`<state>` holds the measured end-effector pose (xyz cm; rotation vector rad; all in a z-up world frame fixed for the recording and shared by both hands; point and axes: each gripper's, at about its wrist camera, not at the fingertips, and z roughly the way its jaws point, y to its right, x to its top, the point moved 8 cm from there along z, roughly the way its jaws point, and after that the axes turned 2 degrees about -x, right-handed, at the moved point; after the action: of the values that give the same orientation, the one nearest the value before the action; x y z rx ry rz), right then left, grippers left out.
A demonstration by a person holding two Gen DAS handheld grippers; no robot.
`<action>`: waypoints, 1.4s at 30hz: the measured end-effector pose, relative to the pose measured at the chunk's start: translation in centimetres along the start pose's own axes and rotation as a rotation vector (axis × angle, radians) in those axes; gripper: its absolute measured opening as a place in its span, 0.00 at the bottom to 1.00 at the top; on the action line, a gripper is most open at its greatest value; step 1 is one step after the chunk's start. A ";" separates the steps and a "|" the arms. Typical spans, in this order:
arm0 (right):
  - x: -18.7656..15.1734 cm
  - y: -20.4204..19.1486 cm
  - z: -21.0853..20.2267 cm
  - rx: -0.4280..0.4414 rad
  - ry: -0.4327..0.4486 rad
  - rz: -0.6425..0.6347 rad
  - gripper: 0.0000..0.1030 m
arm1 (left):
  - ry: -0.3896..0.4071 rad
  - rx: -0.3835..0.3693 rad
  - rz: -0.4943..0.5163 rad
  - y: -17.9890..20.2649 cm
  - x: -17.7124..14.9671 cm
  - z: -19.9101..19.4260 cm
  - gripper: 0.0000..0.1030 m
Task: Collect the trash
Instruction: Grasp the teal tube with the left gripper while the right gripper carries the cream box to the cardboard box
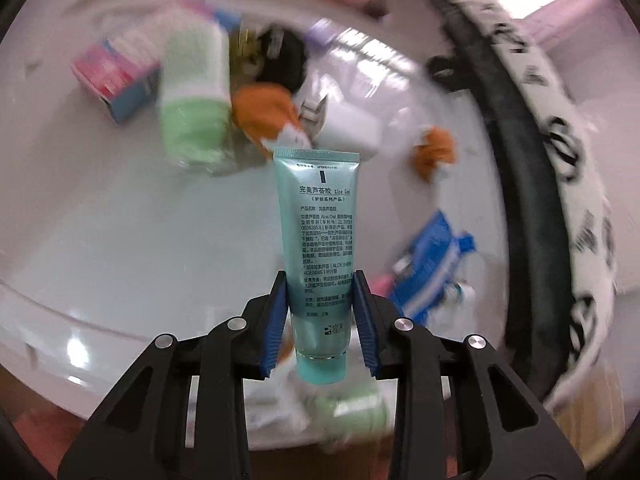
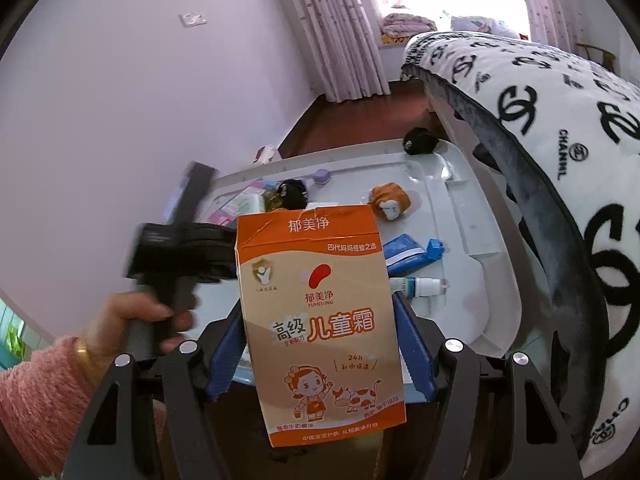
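A teal aloe gel tube (image 1: 318, 216) stands upright between the blue pads of my left gripper (image 1: 320, 280), which is shut on its lower half, cap end toward the camera. It hangs above a white plastic tabletop (image 1: 120, 240); the scene behind it is blurred. In the right wrist view, my right gripper (image 2: 318, 308) is shut on an orange children's cream carton (image 2: 312, 264), held upright with its torn top flap away from me. To its left, a hand in a pink sleeve (image 2: 132, 320) grips the handle of the other tool.
On the tabletop lie a pink-and-blue box (image 1: 116, 76), a green-and-white roll (image 1: 192, 100), orange cloth bundles (image 1: 264, 116), a blue toothpaste tube (image 2: 408, 256), a small dropper bottle (image 2: 420, 286) and black items (image 2: 420, 142). A bed with a black-and-white blanket (image 2: 560, 140) borders the right.
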<state>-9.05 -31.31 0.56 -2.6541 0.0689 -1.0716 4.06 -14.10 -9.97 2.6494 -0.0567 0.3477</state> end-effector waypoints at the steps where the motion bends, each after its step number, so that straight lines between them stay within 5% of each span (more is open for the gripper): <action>1: -0.2 -0.5 -0.1 0.001 -0.002 -0.012 0.66 | 0.025 0.000 0.040 -0.1 -0.6 -1.7 0.30; 5: -1.9 -3.4 -0.3 0.024 -0.036 -0.048 0.66 | 0.089 0.027 0.206 -1.7 -5.1 -8.5 0.30; 10: -7.3 -7.8 0.8 0.044 -0.169 -0.093 0.66 | -0.001 0.058 0.294 -4.9 -13.0 -10.5 0.30; 18: -18.8 -9.4 6.5 -0.054 -0.471 -0.061 0.70 | -0.262 0.130 0.199 -12.3 -22.6 -3.0 0.31; 22: -22.3 -6.6 9.2 -0.186 -0.594 -0.010 0.85 | -0.387 0.157 0.071 -15.0 -23.9 0.4 0.60; 25: -23.4 -4.8 10.0 -0.197 -0.642 0.074 0.85 | -0.398 0.240 0.061 -16.4 -23.6 1.2 0.61; 33: -21.8 -3.3 8.6 -0.211 -0.562 0.126 0.85 | -0.316 0.273 0.130 -15.7 -22.2 -0.1 0.62; 38: -15.2 -3.6 5.8 -0.287 -0.284 -0.022 0.95 | -0.110 0.317 0.221 -13.7 -20.0 -3.7 0.69; 42: -10.6 -2.6 6.3 -0.331 -0.169 -0.041 0.95 | 0.068 0.342 0.273 -12.2 -17.5 -6.9 0.76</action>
<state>-12.57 -25.74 -10.23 -3.0436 0.1726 -0.9106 -13.27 -0.39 -13.87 2.9694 -0.3698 0.5826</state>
